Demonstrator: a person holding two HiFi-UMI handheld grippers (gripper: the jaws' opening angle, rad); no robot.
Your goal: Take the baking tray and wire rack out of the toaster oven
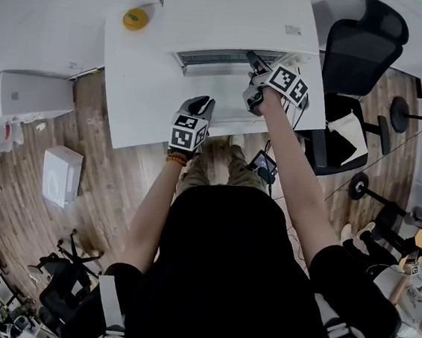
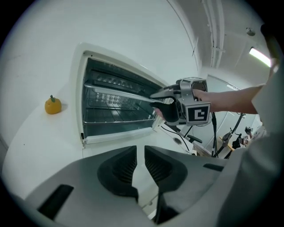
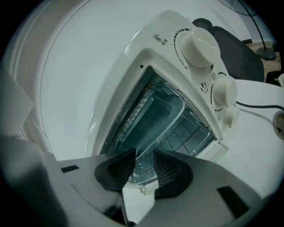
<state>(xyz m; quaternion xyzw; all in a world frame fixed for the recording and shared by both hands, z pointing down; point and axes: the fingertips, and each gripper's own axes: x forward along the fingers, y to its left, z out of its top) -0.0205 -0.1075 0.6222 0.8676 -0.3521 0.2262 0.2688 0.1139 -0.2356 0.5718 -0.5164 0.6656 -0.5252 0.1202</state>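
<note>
The left gripper point(image 1: 200, 103) hangs over the near part of the white counter point(image 1: 132, 96), short of the oven. Its fingers are drawn narrow, with only a slit between them and nothing in it. Further in, the right gripper point(image 3: 144, 156) reaches into the open mouth of the toaster oven point(image 3: 128, 44), rolled to one side. Its fingers stand part-way closed on the front rim of the baking tray point(image 3: 153, 122) at its right end. The tray sits inside the oven on the upper level, and the wire rack point(image 3: 183, 135) lies below it, also inside. Beyond, to the oven's left, a small orange fruit point(image 1: 135, 18) rests on the counter.
</note>
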